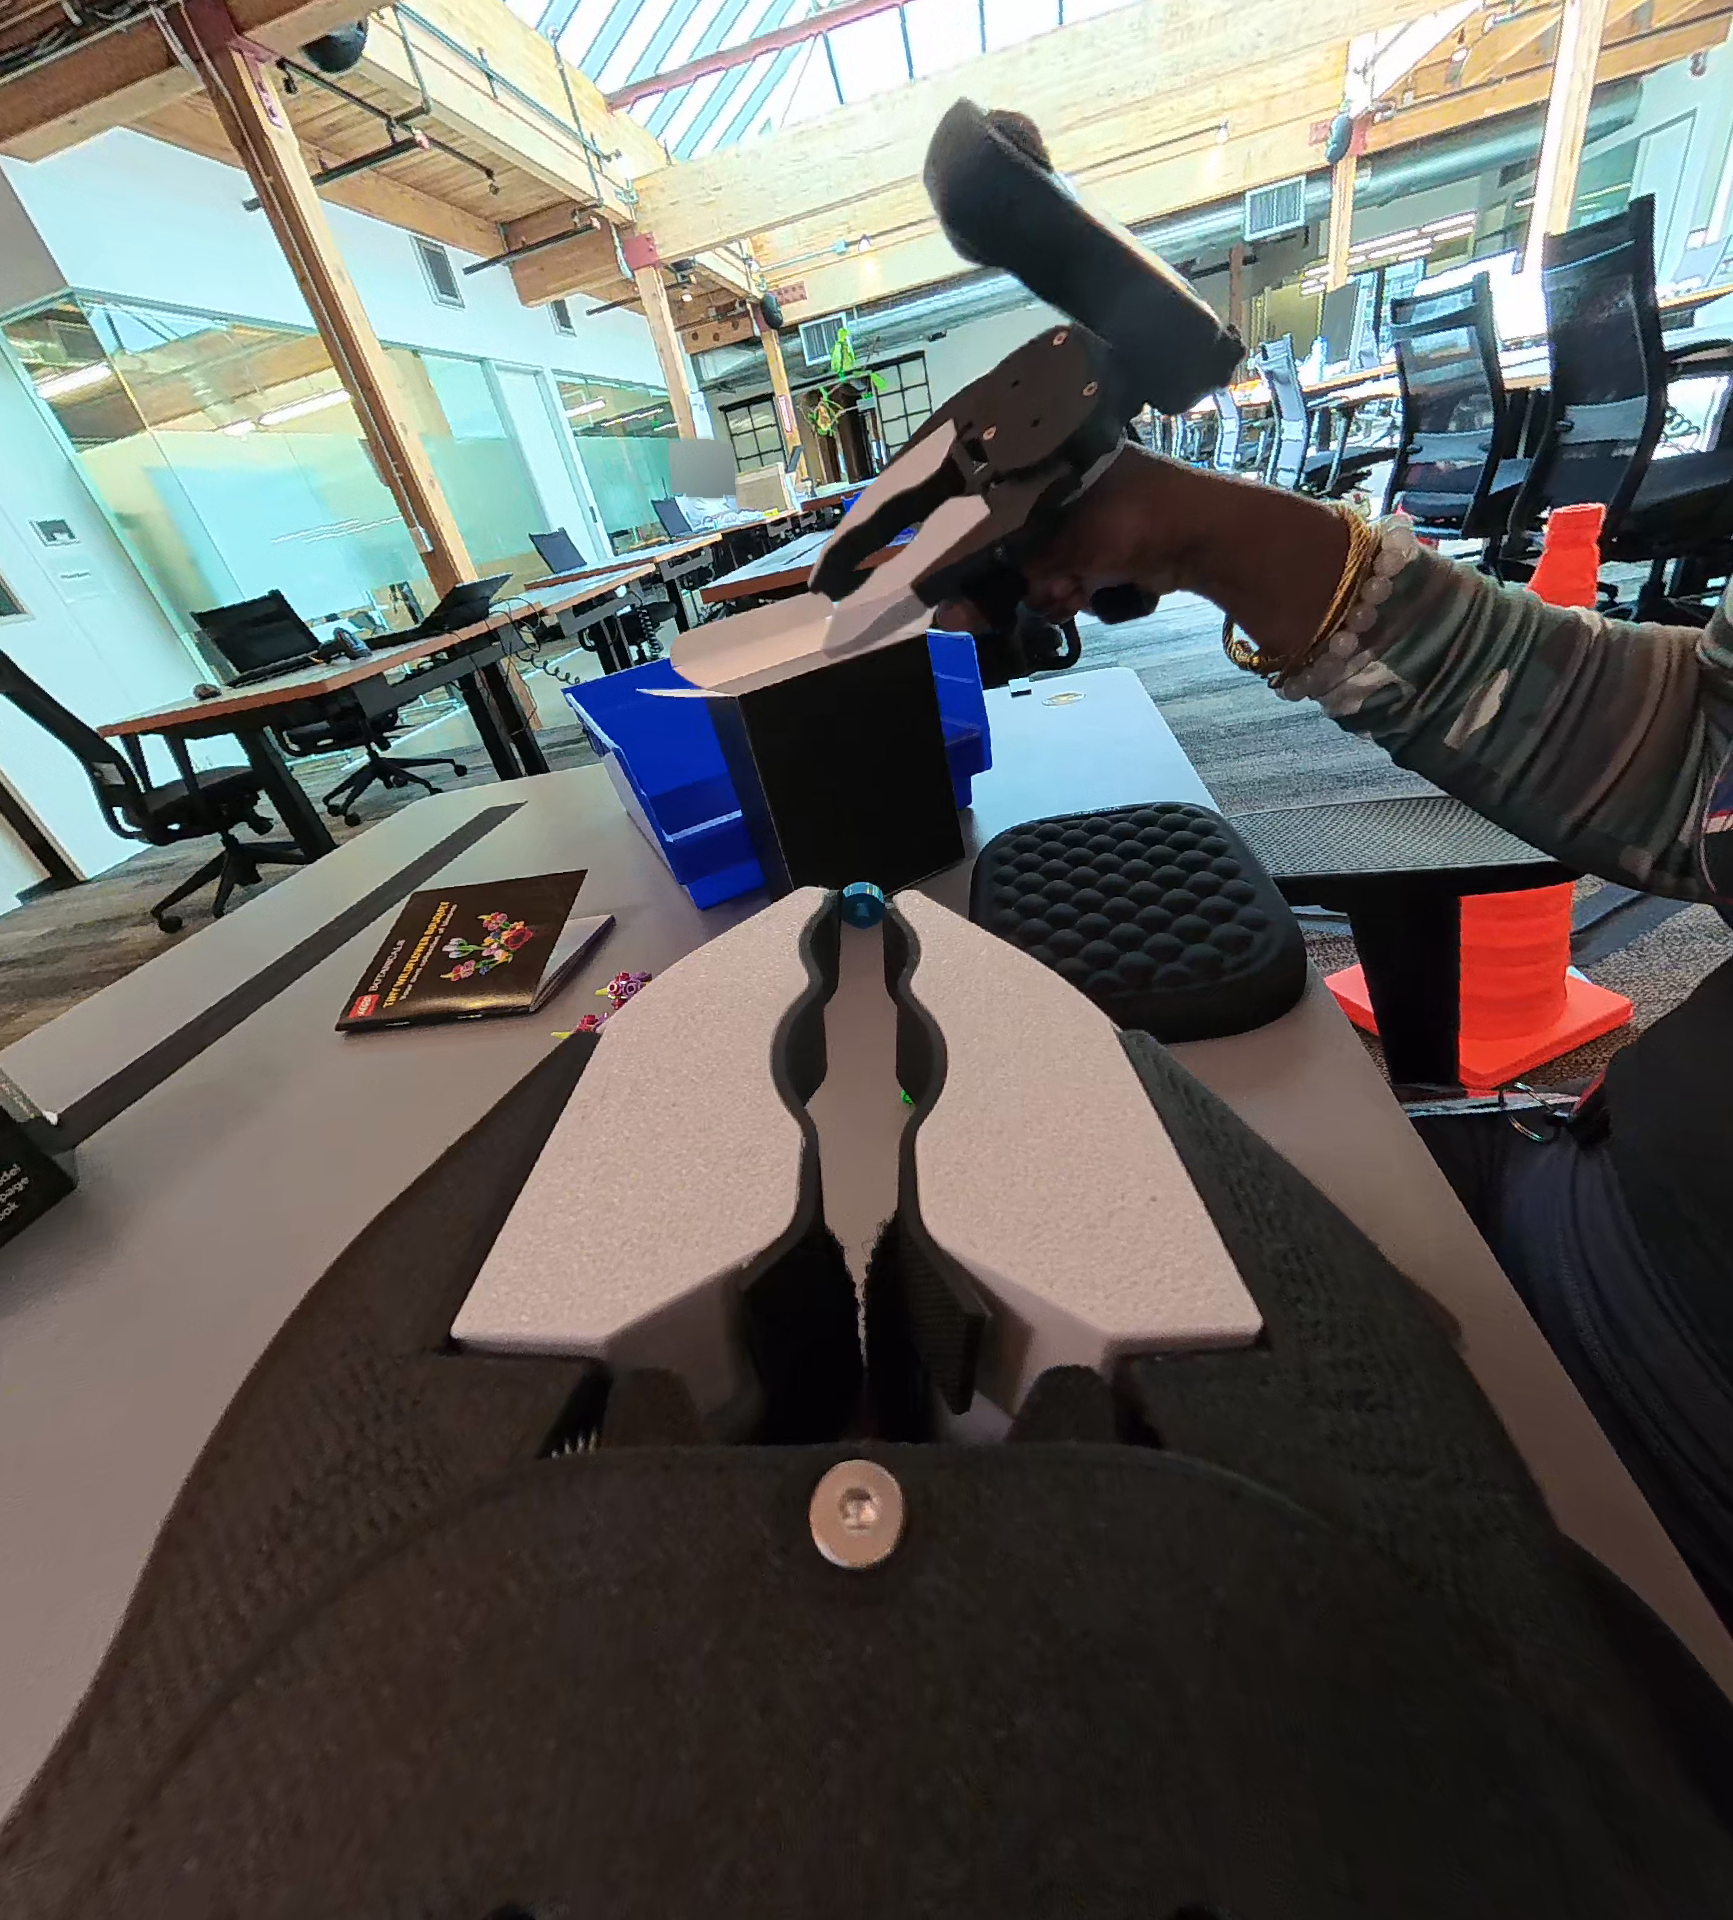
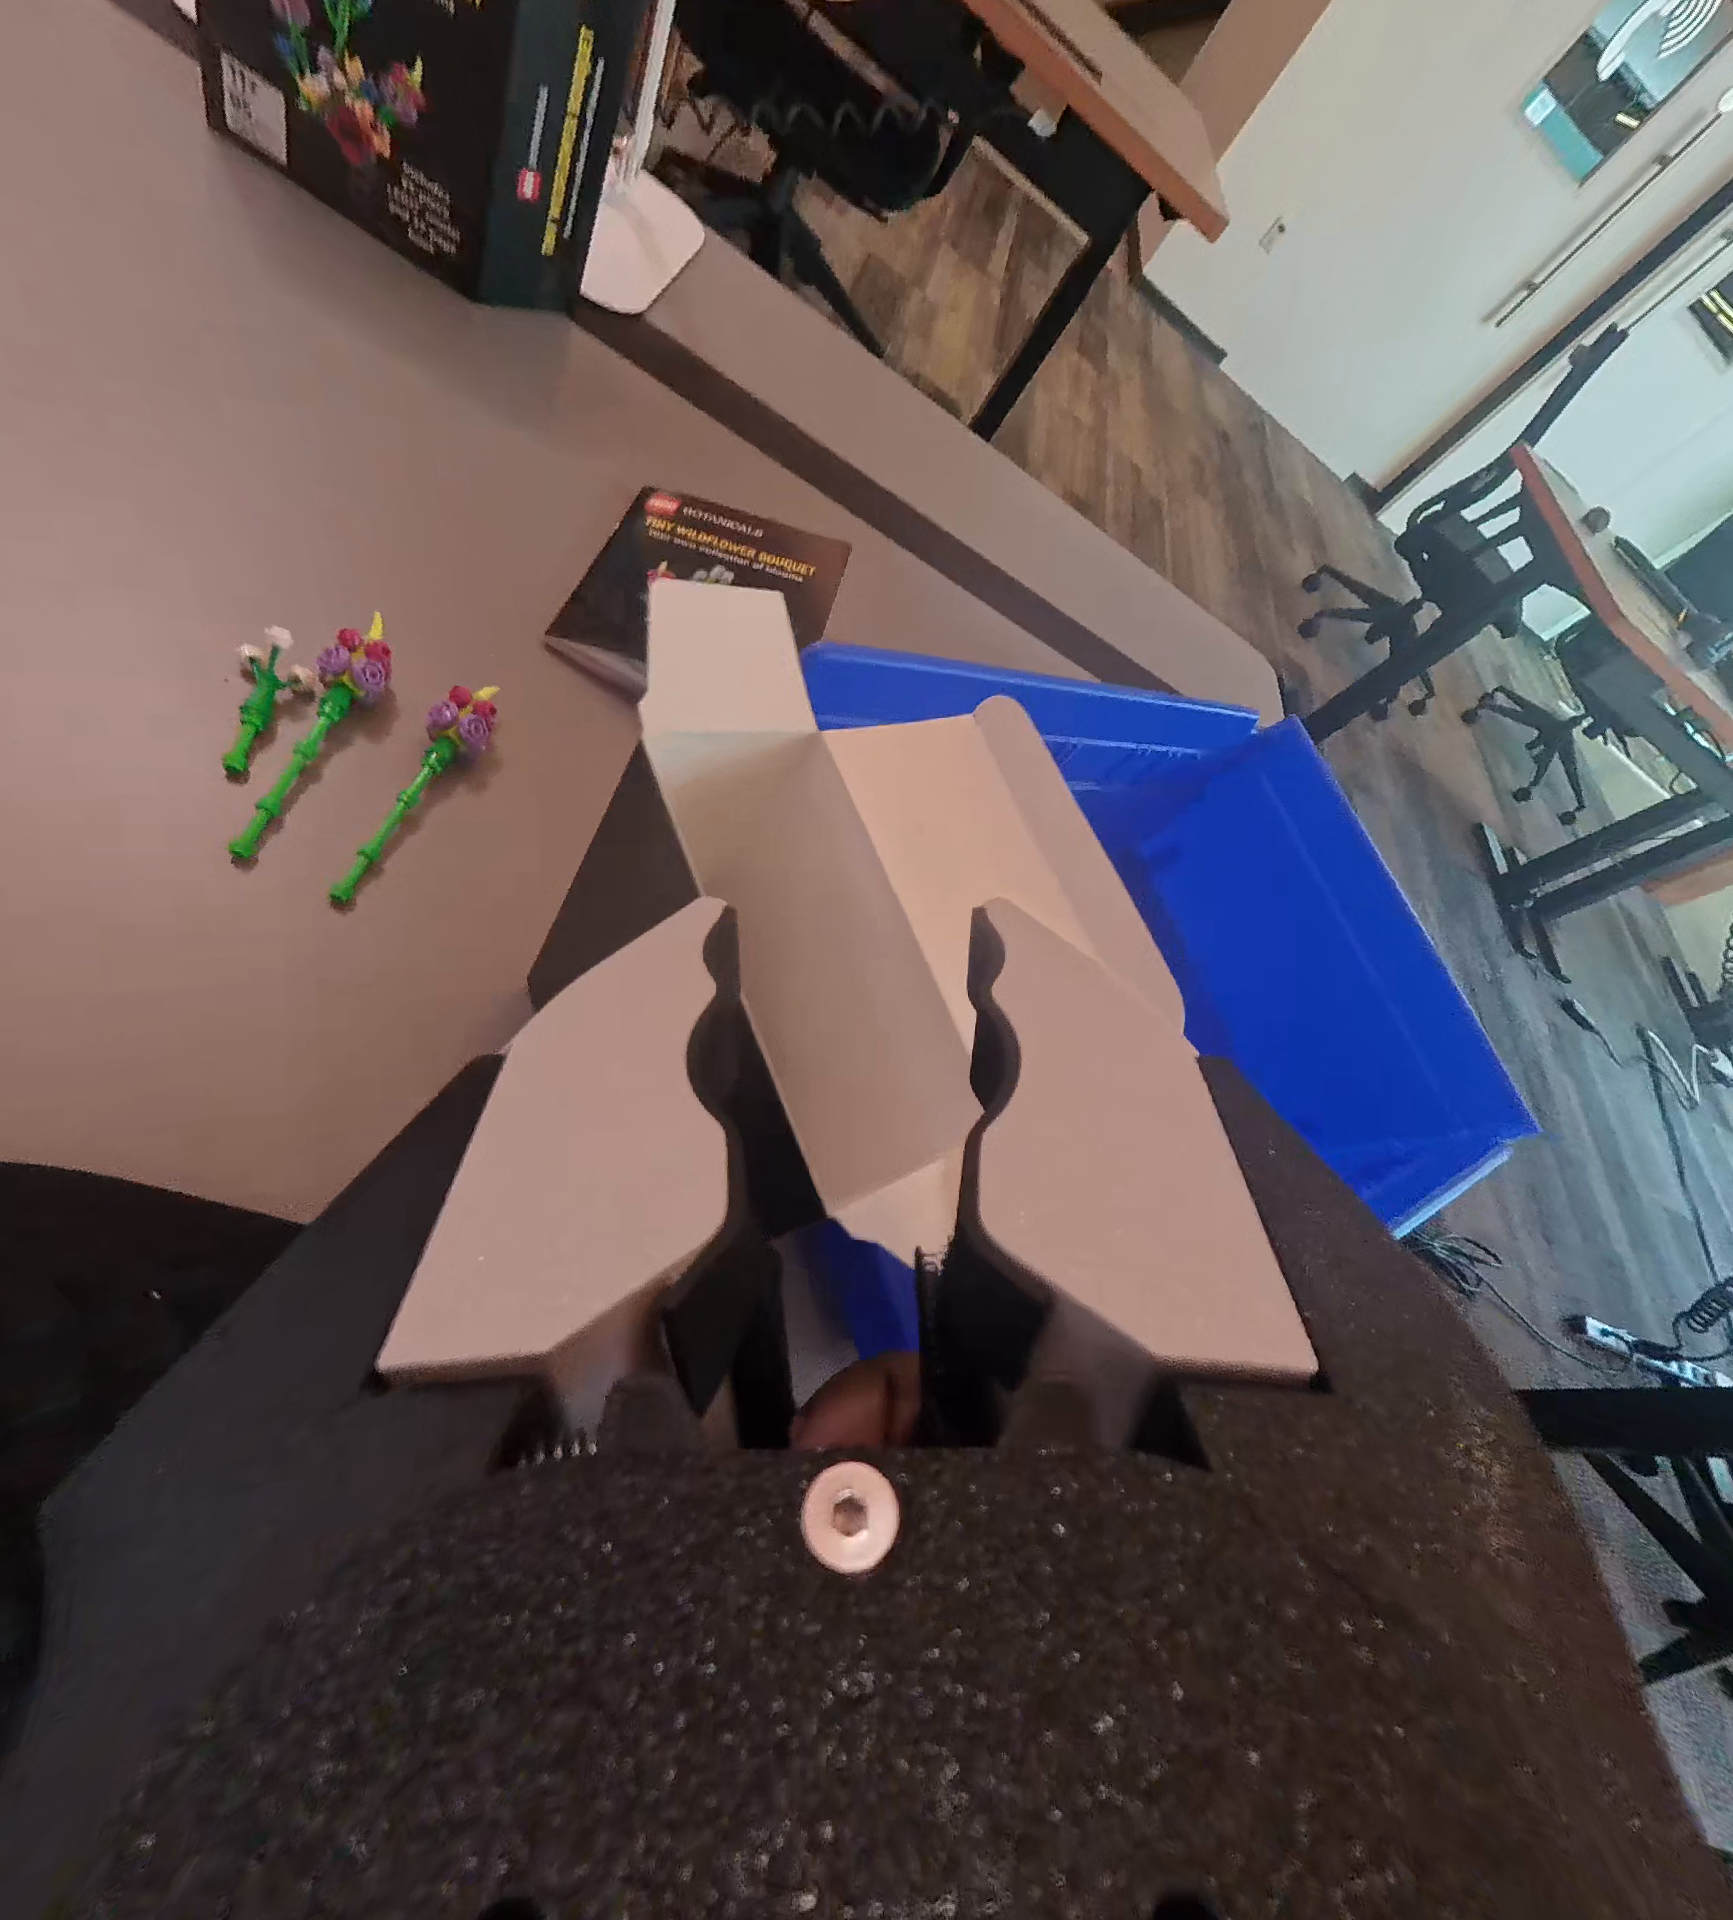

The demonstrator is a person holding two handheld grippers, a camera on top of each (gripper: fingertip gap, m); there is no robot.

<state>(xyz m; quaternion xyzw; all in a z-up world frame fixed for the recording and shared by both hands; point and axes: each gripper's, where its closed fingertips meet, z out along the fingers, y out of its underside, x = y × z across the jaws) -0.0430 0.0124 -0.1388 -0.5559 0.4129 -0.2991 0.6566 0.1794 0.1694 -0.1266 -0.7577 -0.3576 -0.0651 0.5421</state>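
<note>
My left gripper [image 1: 862, 902] is low over the grey table [image 1: 218, 1299], its jaws nearly closed on a small blue round piece [image 1: 860, 906] pinched at the tips. Just beyond stands a small black carton [image 1: 846, 769] with its white top flaps [image 2: 820, 831] open. My right gripper [image 2: 851, 914], held by a hand, hovers over the carton's top, also seen in the left wrist view [image 1: 841, 608]. Its jaws are open, with a white flap lying between them. I cannot tell whether the fingers touch the flap.
A blue bin [image 2: 1257, 935] stands right behind the carton. A black booklet [image 2: 737, 561] and three small brick-built flower stems [image 2: 322, 727] lie to the left. A large black box [image 2: 394, 125] is at the far left. A black textured pad [image 1: 1142, 914] and orange cone [image 1: 1506, 987] are right.
</note>
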